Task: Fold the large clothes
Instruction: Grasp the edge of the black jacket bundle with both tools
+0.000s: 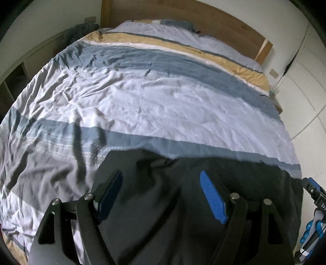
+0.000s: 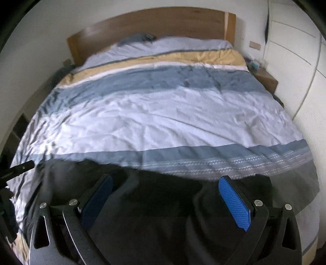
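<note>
A large black garment [image 1: 163, 193] lies spread on the near end of the bed; it also shows in the right wrist view [image 2: 159, 203]. My left gripper [image 1: 161, 183] is open, its blue-padded fingers spread above the cloth and holding nothing. My right gripper [image 2: 166, 187] is also open, hovering above the garment and empty. The right gripper's body shows at the right edge of the left wrist view [image 1: 313, 214]; the left gripper's finger shows at the left edge of the right wrist view [image 2: 18, 169].
The bed is covered by a striped duvet [image 1: 152, 97] in white, blue, grey and tan, with a wooden headboard [image 1: 183, 18] behind. A nightstand [image 2: 265, 81] stands at the right, by white wardrobe doors [image 2: 295, 61]. Shelving [image 1: 12, 81] sits to the left.
</note>
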`<control>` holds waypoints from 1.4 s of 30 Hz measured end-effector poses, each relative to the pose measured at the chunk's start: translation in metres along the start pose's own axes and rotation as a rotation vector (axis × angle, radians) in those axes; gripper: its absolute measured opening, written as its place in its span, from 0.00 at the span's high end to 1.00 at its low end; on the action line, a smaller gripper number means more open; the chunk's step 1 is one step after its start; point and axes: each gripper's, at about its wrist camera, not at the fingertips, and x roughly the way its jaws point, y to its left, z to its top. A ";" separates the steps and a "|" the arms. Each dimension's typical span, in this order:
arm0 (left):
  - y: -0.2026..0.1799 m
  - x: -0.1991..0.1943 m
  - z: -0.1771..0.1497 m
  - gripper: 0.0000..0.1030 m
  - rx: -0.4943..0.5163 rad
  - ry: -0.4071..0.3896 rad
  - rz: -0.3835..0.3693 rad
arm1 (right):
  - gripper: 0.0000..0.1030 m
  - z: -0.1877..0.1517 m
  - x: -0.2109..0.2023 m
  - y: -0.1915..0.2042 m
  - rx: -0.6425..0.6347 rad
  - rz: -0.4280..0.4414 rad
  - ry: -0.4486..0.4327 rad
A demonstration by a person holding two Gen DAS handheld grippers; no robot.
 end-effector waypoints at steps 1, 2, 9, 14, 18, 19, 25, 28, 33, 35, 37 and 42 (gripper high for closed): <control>0.001 -0.007 -0.006 0.24 0.000 -0.002 -0.003 | 0.01 -0.006 -0.008 0.006 -0.013 0.011 -0.008; 0.003 -0.016 -0.017 0.24 0.003 -0.008 -0.013 | 0.01 -0.013 -0.017 0.012 -0.027 0.027 -0.015; 0.000 -0.031 -0.076 0.24 0.070 0.011 -0.023 | 0.01 -0.076 -0.035 0.054 -0.109 0.073 0.010; 0.009 -0.008 -0.107 0.24 0.096 0.079 0.034 | 0.01 -0.108 -0.023 0.048 -0.108 0.035 0.069; 0.036 -0.004 -0.116 0.24 0.038 0.096 0.072 | 0.01 -0.115 -0.023 0.018 -0.079 -0.027 0.097; 0.043 -0.006 -0.118 0.24 0.019 0.095 0.079 | 0.01 -0.115 -0.024 0.011 -0.071 -0.040 0.099; 0.064 -0.024 -0.121 0.24 -0.014 0.077 0.066 | 0.01 -0.117 -0.036 -0.032 -0.011 -0.150 0.107; 0.072 -0.032 -0.126 0.24 -0.033 0.077 0.054 | 0.01 -0.117 -0.044 -0.044 0.011 -0.164 0.097; 0.092 -0.040 -0.137 0.24 -0.093 0.095 -0.009 | 0.01 -0.120 -0.060 -0.061 0.020 -0.177 0.075; 0.103 -0.044 -0.141 0.24 -0.124 0.095 -0.033 | 0.01 -0.121 -0.064 -0.072 0.036 -0.175 0.075; 0.110 -0.051 -0.144 0.24 -0.134 0.079 -0.019 | 0.01 -0.122 -0.066 -0.081 0.055 -0.173 0.073; 0.112 -0.064 -0.148 0.24 -0.115 0.045 0.027 | 0.01 -0.125 -0.077 -0.099 0.082 -0.161 0.055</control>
